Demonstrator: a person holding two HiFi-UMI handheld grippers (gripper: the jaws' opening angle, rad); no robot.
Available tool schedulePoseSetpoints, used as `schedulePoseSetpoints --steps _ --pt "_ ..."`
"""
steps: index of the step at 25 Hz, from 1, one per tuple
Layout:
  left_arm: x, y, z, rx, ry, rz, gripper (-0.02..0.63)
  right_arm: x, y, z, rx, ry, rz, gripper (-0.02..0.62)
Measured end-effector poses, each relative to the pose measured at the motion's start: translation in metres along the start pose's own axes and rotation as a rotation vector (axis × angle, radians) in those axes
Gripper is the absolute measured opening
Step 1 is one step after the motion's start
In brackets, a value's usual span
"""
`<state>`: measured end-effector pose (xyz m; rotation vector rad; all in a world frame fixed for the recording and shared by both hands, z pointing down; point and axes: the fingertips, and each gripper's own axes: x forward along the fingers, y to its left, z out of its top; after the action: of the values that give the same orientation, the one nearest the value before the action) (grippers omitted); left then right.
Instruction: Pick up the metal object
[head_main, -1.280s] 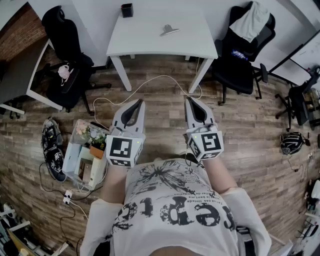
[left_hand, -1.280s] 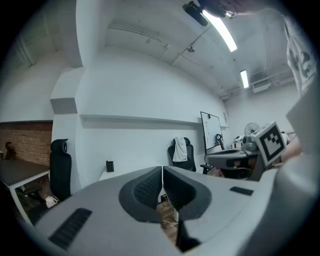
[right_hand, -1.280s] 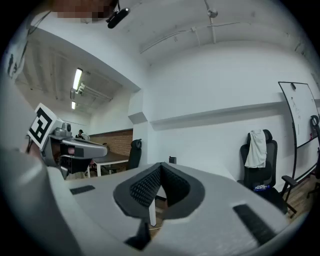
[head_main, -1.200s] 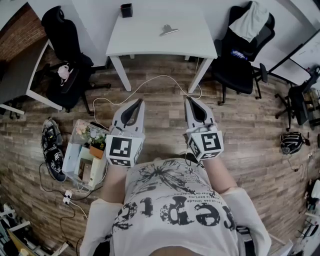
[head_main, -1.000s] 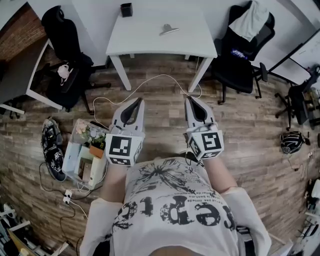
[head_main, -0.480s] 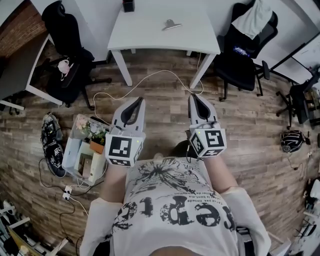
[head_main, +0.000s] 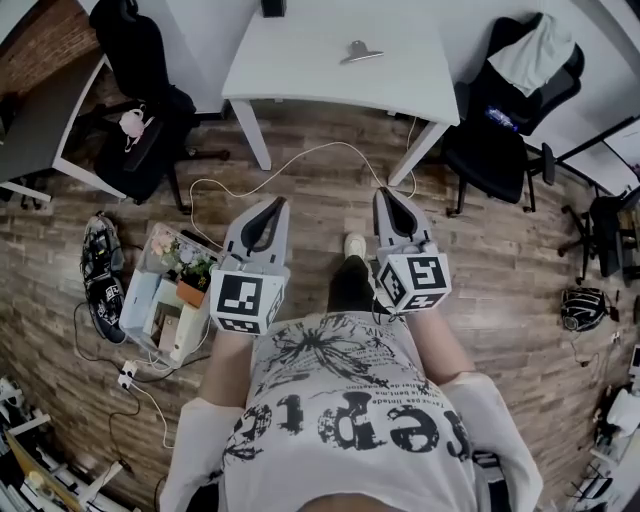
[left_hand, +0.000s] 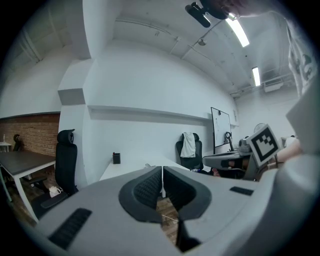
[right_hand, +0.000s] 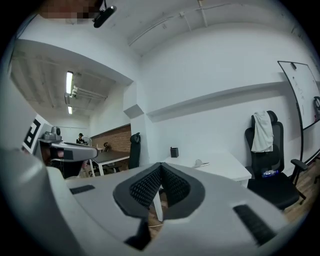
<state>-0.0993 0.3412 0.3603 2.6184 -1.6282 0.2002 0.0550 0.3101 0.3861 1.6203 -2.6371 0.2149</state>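
I have the left tool (head_main: 271, 204) and the right tool (head_main: 386, 194) held side by side in front of the person's chest, both above the wooden plank floor (head_main: 500, 250) and pointing toward the white tabletop (head_main: 300, 65). In the left gripper view the left tool's dark ribbed pads (left_hand: 150, 186) meet along a thin seam with nothing between them. The right gripper view shows the same on the right tool: jaws pressed together, holding nothing.

The silvery metal clip-shaped object (head_main: 359, 50) lies on the tabletop toward its far right part, well apart from both tools. A small black cup (head_main: 272, 7) stands at the tabletop's far edge, left of the metal object. A white cable (head_main: 300, 160) loops across the floor between the tabletop's legs and the tools. A black office chair (head_main: 505, 140) with a pale cloth over its back stands right of the tabletop.
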Motion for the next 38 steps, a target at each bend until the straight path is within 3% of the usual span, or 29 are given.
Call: schedulePoseSetpoints --steps 10,19,27,38 --pt "0.152 0.036 0.029 0.005 0.01 0.096 0.011 0.134 -0.103 0.031 -0.012 0.01 0.108 -0.009" --pt "0.28 0.041 0.057 0.005 -0.012 0.142 0.011 0.22 -0.196 0.05 -0.034 0.037 0.179 -0.009" --pt "0.346 0.06 0.052 0.004 0.022 0.151 0.011 0.271 -0.244 0.042 -0.035 0.076 0.172 -0.009" --pt "0.461 0.134 0.051 -0.011 0.023 0.064 0.011 0.388 -0.281 0.04 -0.038 0.11 0.101 -0.009"
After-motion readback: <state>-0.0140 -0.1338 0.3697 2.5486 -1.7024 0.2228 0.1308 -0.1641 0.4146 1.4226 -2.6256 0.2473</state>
